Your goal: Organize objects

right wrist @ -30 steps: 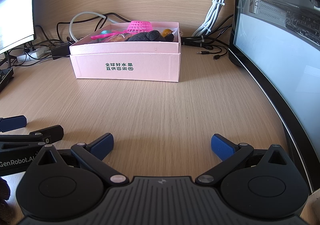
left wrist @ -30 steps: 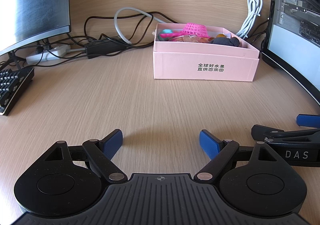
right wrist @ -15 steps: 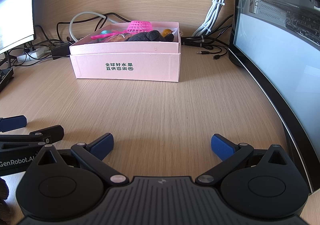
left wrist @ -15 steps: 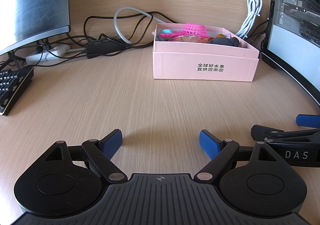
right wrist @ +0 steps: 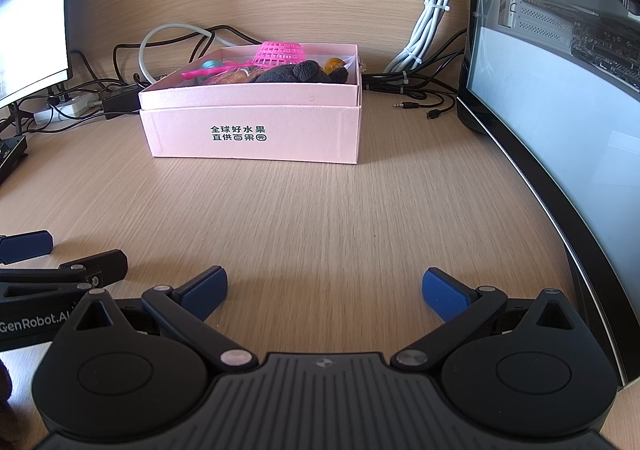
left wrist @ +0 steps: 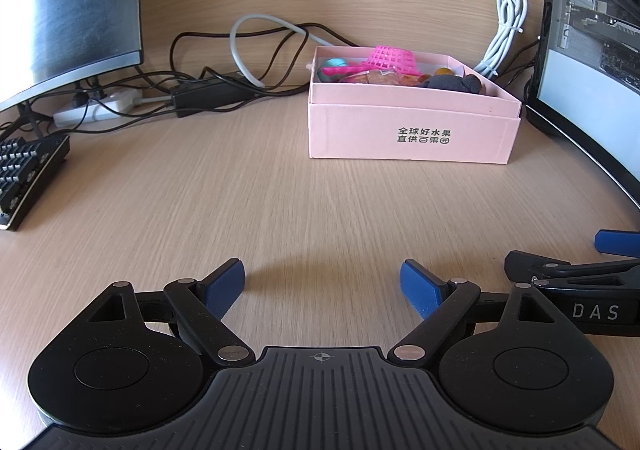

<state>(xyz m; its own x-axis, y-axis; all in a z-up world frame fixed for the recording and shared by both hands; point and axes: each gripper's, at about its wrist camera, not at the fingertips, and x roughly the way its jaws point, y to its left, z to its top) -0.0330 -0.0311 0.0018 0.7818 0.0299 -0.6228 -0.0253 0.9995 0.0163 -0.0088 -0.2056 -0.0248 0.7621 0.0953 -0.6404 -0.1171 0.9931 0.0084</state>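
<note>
1. While both tongs rest low over the worktop: left tongs spread, nothing between the pads; right tongs spread, likewise bare.
2. Pink box: far centre of worktop, lidless, well apart from both tongs.
3. Contents, lying inside: pink mesh basket, dark plush toy, teal item, orange item; others too crowded to name.
4. Loose objects on open worktop between tongs and box: none seen. Fits either items gathered and stowed, or items waiting to be taken out and sorted; not settled by this scene.
5. Surroundings to keep off: keyboard near left, monitor along right, cable tangle behind box.
6. Handling note, as judgement: for any reach into the box, approach from above over the near wall, one item per pinch; mesh basket light and likely to snag on neighbours; plush soft, best pinched at its bulk; second tongs useful for steadying the light cardboard.
</note>
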